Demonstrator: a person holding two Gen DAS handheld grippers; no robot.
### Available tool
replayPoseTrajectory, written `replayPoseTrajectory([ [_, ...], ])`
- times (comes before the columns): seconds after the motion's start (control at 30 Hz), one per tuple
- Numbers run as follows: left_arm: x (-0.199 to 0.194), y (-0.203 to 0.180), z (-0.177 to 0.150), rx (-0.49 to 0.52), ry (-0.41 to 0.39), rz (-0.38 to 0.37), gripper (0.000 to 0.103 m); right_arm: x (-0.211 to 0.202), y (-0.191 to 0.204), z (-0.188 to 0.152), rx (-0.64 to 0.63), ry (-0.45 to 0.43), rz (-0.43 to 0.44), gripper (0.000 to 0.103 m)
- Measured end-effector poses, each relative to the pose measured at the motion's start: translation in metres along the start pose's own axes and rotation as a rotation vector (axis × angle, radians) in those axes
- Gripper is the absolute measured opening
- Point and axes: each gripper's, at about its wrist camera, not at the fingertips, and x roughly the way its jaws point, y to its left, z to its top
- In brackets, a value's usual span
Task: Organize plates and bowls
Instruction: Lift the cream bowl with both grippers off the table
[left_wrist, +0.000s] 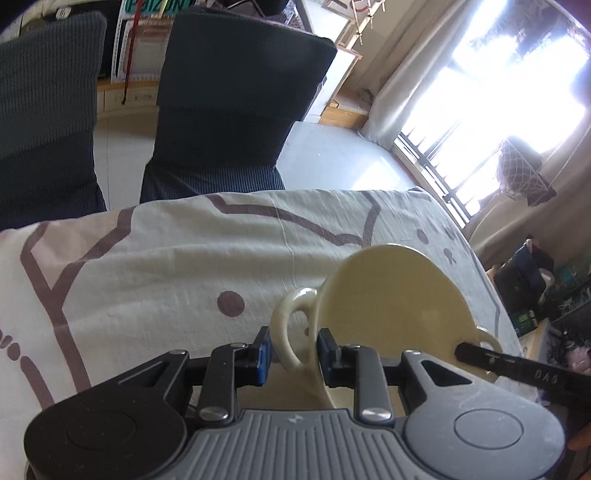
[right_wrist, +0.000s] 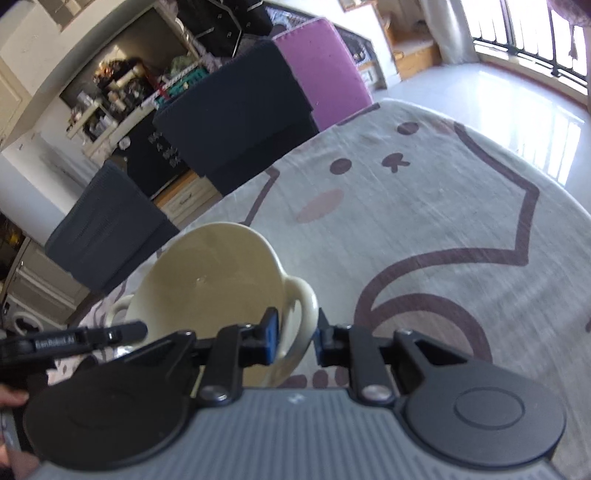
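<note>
A cream bowl (left_wrist: 391, 302) (right_wrist: 207, 280) with two loop handles hangs tilted low over the patterned tablecloth (left_wrist: 147, 277) (right_wrist: 443, 221). My left gripper (left_wrist: 295, 354) is shut on one handle (left_wrist: 291, 325), with one pad outside the loop and the other inside the bowl's wall. My right gripper (right_wrist: 297, 339) is shut the same way on the opposite handle (right_wrist: 303, 306). Each view also shows the other gripper's black finger (left_wrist: 517, 373) (right_wrist: 92, 338) at the bowl's far handle. Whether the bowl's base touches the cloth is hidden behind the grippers.
Dark fabric chairs (left_wrist: 229, 110) (right_wrist: 236, 122) stand along the table's far edge, with a purple chair (right_wrist: 325, 66) beside them. A cluttered shelf (right_wrist: 122, 85) fills the back wall. Bright windows (left_wrist: 498, 92) lie to the right. A hand (right_wrist: 11, 398) shows at the left edge.
</note>
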Motion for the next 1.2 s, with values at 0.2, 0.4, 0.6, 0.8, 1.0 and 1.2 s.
replayPoseTrajectory([
  [0.2, 0.002, 0.002, 0.002, -0.003, 0.01, -0.025, 0.024, 0.009, 0.004, 0.006, -0.047, 0.02, -0.011, 0.025],
  [0.4, -0.002, -0.006, -0.006, 0.046, -0.045, 0.004, 0.025, 0.008, 0.011, -0.001, -0.134, -0.025, -0.032, 0.025],
  [0.6, -0.023, -0.019, -0.007, 0.075, -0.095, 0.019, 0.025, -0.007, 0.012, -0.003, -0.133, -0.075, -0.019, 0.025],
  [0.8, -0.064, -0.034, -0.012, 0.062, -0.137, 0.025, 0.025, -0.047, 0.03, -0.001, -0.179, -0.118, 0.004, 0.025],
  [1.0, -0.124, -0.049, -0.03, 0.053, -0.184, 0.047, 0.025, -0.097, 0.047, -0.008, -0.196, -0.156, 0.047, 0.024],
  [1.2, -0.192, -0.054, -0.063, 0.028, -0.227, 0.076, 0.025, -0.143, 0.071, -0.025, -0.221, -0.178, 0.093, 0.023],
])
